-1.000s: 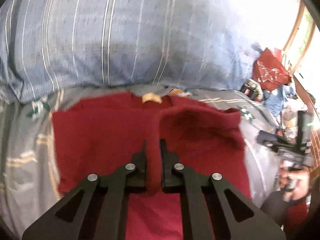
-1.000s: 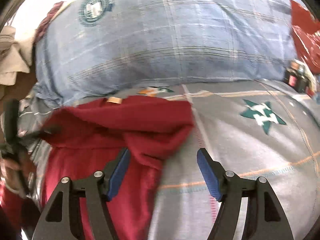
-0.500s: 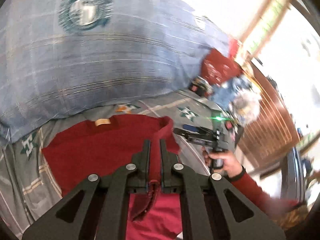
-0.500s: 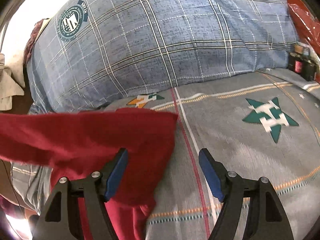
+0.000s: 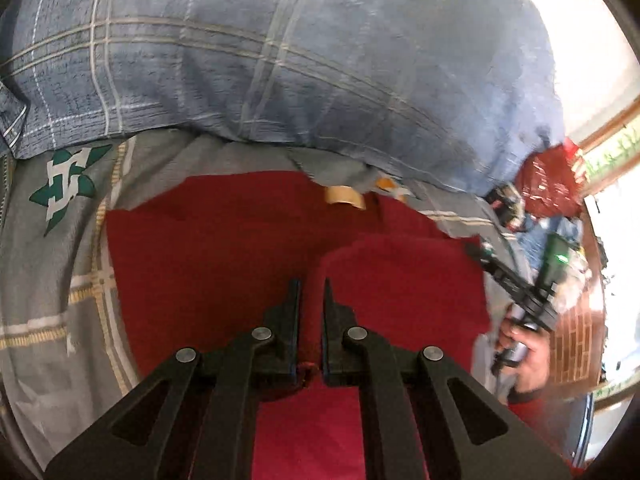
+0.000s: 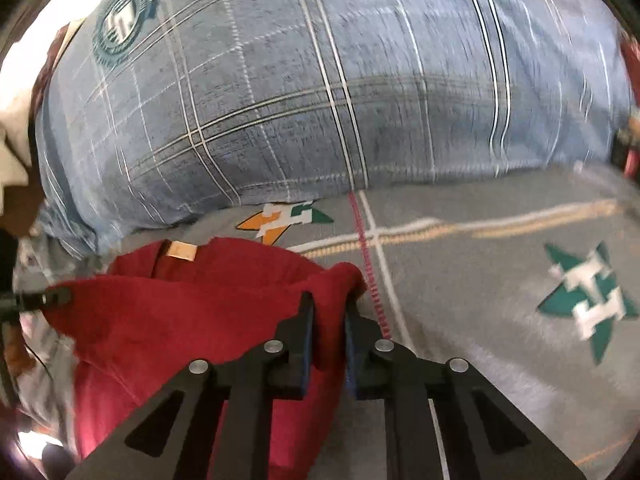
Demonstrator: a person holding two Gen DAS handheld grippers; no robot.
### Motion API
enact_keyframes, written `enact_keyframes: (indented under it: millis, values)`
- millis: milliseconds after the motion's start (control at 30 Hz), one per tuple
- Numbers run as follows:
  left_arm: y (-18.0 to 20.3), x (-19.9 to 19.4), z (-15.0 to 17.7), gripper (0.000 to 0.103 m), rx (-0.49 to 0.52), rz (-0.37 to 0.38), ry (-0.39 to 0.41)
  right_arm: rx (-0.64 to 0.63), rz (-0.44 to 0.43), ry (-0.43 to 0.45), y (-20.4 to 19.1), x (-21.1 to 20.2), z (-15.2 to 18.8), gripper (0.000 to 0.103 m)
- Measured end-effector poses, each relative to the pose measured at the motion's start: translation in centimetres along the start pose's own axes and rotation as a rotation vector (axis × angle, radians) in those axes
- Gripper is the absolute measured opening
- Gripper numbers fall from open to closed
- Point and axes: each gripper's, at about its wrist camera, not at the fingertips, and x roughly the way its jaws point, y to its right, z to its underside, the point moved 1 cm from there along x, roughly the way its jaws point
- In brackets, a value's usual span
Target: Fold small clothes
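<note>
Both the left gripper [image 5: 311,300] and the right gripper [image 6: 329,312], whose jaws have just been closing, now pinch folds of the red shirt [image 5: 208,256] on the grey bedsheet [image 6: 480,300].

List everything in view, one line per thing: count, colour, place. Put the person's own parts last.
red garment: one, dark red, spread on the bedsheet, one edge lifted
tan label: one, at the garment's neckline
bedsheet: one, grey with green stars and striped lines, under the garment
pillow: one, blue plaid, behind the garment
red bag: one, far right, amid clutter
left claw: one, black, shut on the garment
right claw: one, black with blue pads, just closed on the lifted edge
hand: one, holding the right claw's handle
</note>
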Motion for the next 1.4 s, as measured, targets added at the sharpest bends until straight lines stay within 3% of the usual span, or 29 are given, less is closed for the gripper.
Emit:
enact_keyframes:
  millis: [133, 200, 267, 300, 367, 467, 567, 700, 733, 800, 833, 867, 933, 1100, 1167, 1200, 1267, 1400]
  values:
    - [-3.8, 2.7, -0.1, 0.013, -0.139, -0.051, -0.004, -0.029, 0.075, -0.007, 0.3, 1.8, -0.1, 0.013]
    - [-4.9, 3.2, 0.3, 0.014, -0.195, -0.002, 0.011, 0.008, 0.086, 0.009, 0.9, 1.8, 0.2, 0.027]
    - [-5.0, 2.4, 0.8, 0.028, -0.209, 0.020, 0.031, 0.066, 0.075, -0.012, 1.6, 0.1, 0.4, 0.052]
    - [-4.8, 2.0, 1.0, 0.033, -0.205, 0.027, 0.037, 0.076, 0.043, -0.032, 1.6, -0.9, 0.6, 0.055]
    - [-4.3, 0.5, 1.7, 0.057, -0.190, 0.028, 0.053, 0.051, -0.030, -0.069, 0.8, -3.4, 1.5, 0.068]
    - [-4.0, -1.6, 2.5, 0.066, -0.177, 0.004, 0.093, -0.045, -0.080, -0.052, -1.5, -6.9, 3.8, 0.080]
    - [-4.8, -3.1, 3.1, 0.067, -0.198, 0.030, 0.108, -0.139, -0.043, -0.059, -3.4, -8.0, 6.7, 0.081]
    - [-5.1, -3.0, 4.4, 0.068, -0.250, 0.044, 0.126, -0.190, 0.053, -0.098, -4.7, -4.7, 8.1, 0.077]
    - [-5.1, -3.0, 4.7, 0.068, -0.262, 0.054, 0.128, -0.185, 0.066, -0.085, -4.9, -4.3, 7.9, 0.070]
    - [-5.0, -2.9, 5.6, 0.068, -0.298, 0.076, 0.140, -0.200, 0.122, -0.059, -4.8, -3.5, 7.4, 0.030]
    - [-4.9, -2.9, 5.9, 0.068, -0.306, 0.073, 0.142, -0.184, 0.119, -0.053, -4.5, -3.6, 7.0, 0.020]
    - [-4.8, -2.9, 6.5, 0.068, -0.305, 0.063, 0.149, -0.125, 0.074, -0.030, -3.8, -4.3, 6.6, 0.018]
    - [-4.4, -3.1, 7.3, 0.068, -0.296, 0.057, 0.173, -0.079, 0.069, 0.006, -3.0, -5.8, 6.4, 0.013]
    - [-4.7, -2.4, 8.5, 0.068, -0.288, 0.055, 0.224, -0.038, 0.109, -0.067, -1.4, -4.9, 8.1, 0.011]
    - [-4.4, -2.6, 8.4, 0.068, -0.266, 0.040, 0.228, -0.048, 0.133, -0.077, -1.7, -6.1, 8.0, 0.031]
    - [-4.1, -3.0, 8.1, 0.068, -0.240, 0.023, 0.241, -0.024, 0.132, -0.051, -1.5, -7.4, 8.1, 0.034]
    - [-3.7, -4.0, 7.9, 0.068, -0.198, -0.010, 0.280, 0.021, 0.132, -0.010, -1.1, -9.3, 8.7, 0.051]
    - [-2.4, -4.9, 7.1, 0.073, -0.132, -0.031, 0.347, 0.058, 0.131, 0.028, -1.0, -11.0, 8.5, 0.053]
